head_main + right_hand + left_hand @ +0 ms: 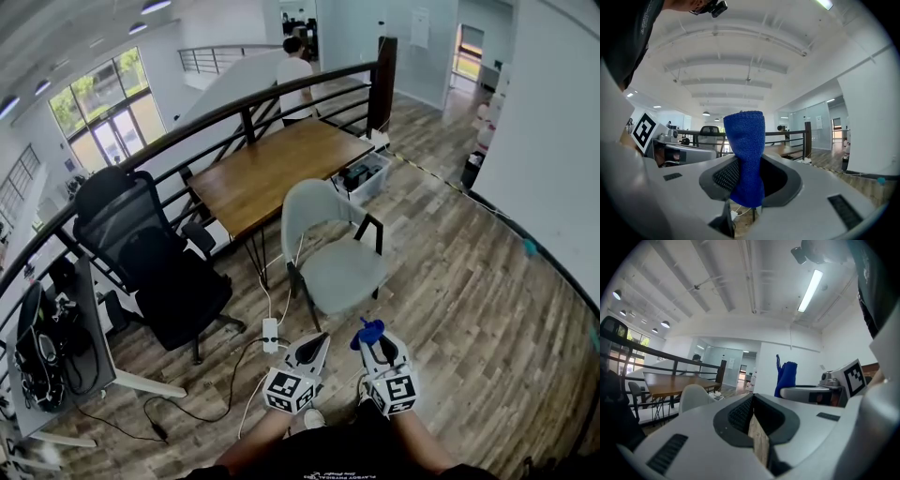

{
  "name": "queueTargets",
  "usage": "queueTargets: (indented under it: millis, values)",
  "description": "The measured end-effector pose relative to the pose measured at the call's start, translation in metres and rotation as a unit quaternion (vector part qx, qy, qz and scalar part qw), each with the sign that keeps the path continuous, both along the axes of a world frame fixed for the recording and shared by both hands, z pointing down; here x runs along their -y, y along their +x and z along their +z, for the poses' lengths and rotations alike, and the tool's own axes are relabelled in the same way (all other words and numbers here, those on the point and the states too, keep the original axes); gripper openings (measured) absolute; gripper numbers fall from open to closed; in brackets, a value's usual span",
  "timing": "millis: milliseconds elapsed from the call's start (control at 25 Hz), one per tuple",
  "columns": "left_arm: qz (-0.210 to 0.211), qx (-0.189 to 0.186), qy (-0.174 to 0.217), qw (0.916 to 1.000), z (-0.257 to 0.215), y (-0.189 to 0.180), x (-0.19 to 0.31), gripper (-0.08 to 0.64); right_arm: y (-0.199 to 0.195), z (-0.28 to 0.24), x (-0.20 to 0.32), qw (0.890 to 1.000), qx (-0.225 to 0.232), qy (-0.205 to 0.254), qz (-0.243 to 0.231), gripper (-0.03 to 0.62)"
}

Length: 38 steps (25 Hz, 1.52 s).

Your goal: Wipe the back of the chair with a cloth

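We grip the cloth [746, 150] in the right tool [374, 340], left tool [317, 343] closed and empty; chair back [314, 211] sits straight ahead, past its seat [342, 274].

Bare floor [469, 300] before chair [333, 253], table [272, 169] close behind

Chair [333, 253] before table [272, 169], perhaps touching
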State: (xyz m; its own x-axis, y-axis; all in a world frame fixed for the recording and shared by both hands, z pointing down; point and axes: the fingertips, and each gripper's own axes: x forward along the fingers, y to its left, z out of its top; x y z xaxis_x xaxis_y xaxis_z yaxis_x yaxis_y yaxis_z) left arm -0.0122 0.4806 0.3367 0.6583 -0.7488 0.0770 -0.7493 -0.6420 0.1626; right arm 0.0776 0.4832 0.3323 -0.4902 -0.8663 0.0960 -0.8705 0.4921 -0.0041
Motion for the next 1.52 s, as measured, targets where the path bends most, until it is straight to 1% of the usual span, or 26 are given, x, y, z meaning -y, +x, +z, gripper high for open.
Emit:
queueTargets:
  millis: [240,400,560,720,960,1200,1320,1520]
  values:
    - [-0.001,0.008,-0.006,1.0000,-0.003,0.021,0.035,0.007,0.015,-0.010,0.039,1.000,0.014,0.009,-0.015,0.120]
    - [-0.005,0.013,-0.005,0.9999,-0.004,0.046,0.063,0.006,0.034,-0.005,0.069,1.000,0.011,0.008,-0.024,0.120]
    - [-0.009,0.013,-0.005,0.9999,-0.001,0.077,0.089,0.006,0.062,0.000,0.099,0.999,0.014,0.002,-0.037,0.120]
    - [-0.028,0.018,-0.013,0.9993,0.005,0.104,0.118,0.006,0.086,-0.002,0.128,0.998,0.016,0.002,-0.060,0.120]
    - [-0.047,0.028,-0.018,0.9983,0.005,0.137,0.145,0.006,0.118,0.013,0.162,0.996,0.024,-0.015,-0.083,0.120]
    - [-0.063,0.046,-0.034,0.9963,0.012,0.143,0.167,0.007,0.121,0.023,0.180,0.994,0.043,-0.032,-0.099,0.120]
    - [-0.066,0.048,-0.035,0.9960,0.014,0.141,0.179,0.006,0.120,0.026,0.193,0.993,0.052,-0.036,-0.102,0.120]
    - [-0.067,0.044,-0.030,0.9963,0.019,0.133,0.211,0.008,0.119,0.030,0.229,0.994,0.050,-0.034,-0.095,0.120]
